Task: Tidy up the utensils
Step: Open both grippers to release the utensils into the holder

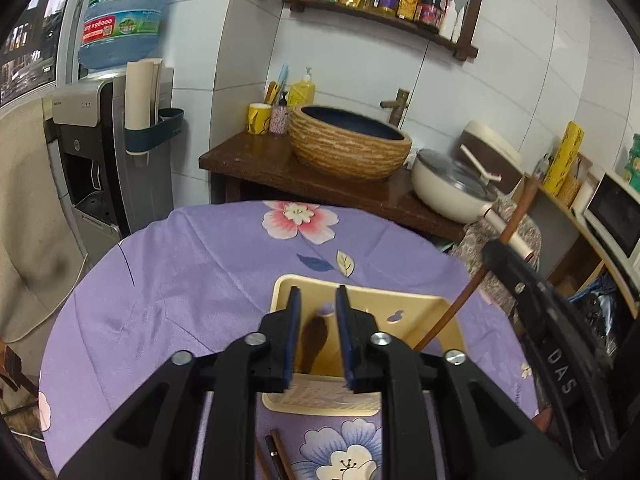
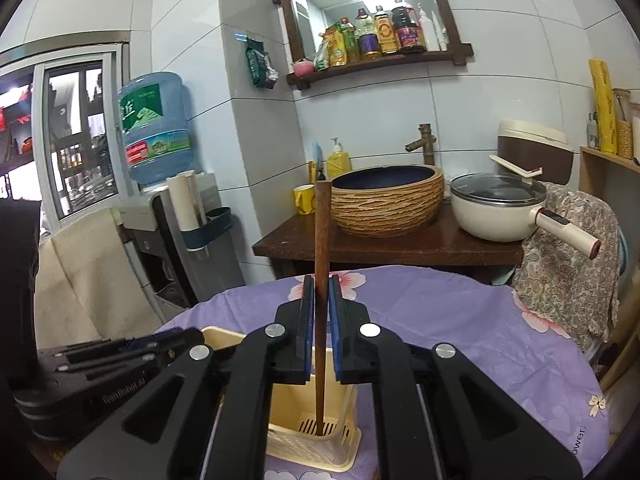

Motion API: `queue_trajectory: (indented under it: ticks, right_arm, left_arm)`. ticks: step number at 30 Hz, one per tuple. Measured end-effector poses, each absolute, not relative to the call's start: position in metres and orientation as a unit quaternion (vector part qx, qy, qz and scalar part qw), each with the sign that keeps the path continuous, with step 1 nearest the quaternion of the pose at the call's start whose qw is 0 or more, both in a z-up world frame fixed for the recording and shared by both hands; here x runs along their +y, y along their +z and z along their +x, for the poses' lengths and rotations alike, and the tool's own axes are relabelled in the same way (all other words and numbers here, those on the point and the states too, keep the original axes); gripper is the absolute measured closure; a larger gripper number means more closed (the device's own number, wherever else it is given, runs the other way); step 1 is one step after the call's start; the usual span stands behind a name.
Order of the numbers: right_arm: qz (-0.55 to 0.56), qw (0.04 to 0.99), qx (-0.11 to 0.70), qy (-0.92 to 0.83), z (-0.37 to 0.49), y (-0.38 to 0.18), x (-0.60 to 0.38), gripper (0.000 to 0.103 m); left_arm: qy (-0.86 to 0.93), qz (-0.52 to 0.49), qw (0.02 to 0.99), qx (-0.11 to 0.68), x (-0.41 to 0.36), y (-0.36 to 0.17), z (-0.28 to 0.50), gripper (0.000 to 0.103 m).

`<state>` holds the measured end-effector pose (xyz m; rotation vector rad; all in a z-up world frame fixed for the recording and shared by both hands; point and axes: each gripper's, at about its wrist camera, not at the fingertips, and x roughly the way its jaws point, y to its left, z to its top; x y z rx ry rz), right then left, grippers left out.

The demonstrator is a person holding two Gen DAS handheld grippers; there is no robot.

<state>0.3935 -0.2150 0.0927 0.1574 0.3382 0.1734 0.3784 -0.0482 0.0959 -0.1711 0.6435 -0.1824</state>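
Wooden chopstick [image 2: 321, 280] stands upright between the right claw's [image 2: 321, 324] blue pads, a thin gap showing on either side, its tip down in the cream utensil holder [image 2: 344, 432] directly below the claw. The left claw [image 1: 317, 332] hangs released over the same holder, nothing between its pads. Beyond both stretches the purple flowered worktop [image 1: 192, 272].

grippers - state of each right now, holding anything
left gripper: open, nothing between its pads.
right gripper: a brown chopstick between its pads; grip cannot be told.
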Motion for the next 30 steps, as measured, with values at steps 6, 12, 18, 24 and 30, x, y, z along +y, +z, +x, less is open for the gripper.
queue_trajectory:
  ticks: [6, 12, 18, 24, 30]
  right_arm:
    - [0.083, 0.985, 0.126, 0.085, 0.361, 0.104, -0.23, 0.04]
    - [0.102, 0.977, 0.165, 0.094, 0.333, 0.095, -0.251, 0.038]
    - [0.101, 0.954, 0.269, 0.084, 0.314, 0.046, -0.264, 0.038]
    - [0.093, 0.93, 0.349, 0.06, 0.304, -0.01, -0.267, 0.04]
    - [0.1, 0.91, 0.398, 0.057, 0.303, -0.047, -0.262, 0.061]
  left_arm:
    - [-0.092, -0.063, 0.959, 0.261, -0.042, 0.116, 0.334, 0.039]
    - [-0.076, -0.038, 0.96, 0.266, -0.033, 0.103, 0.294, 0.019]
    - [-0.06, -0.03, 0.938, 0.339, -0.019, 0.055, 0.272, 0.018]
    - [-0.041, -0.046, 0.915, 0.4, -0.001, -0.001, 0.262, 0.034]
    - [-0.052, -0.071, 0.894, 0.439, -0.001, -0.033, 0.259, 0.058]
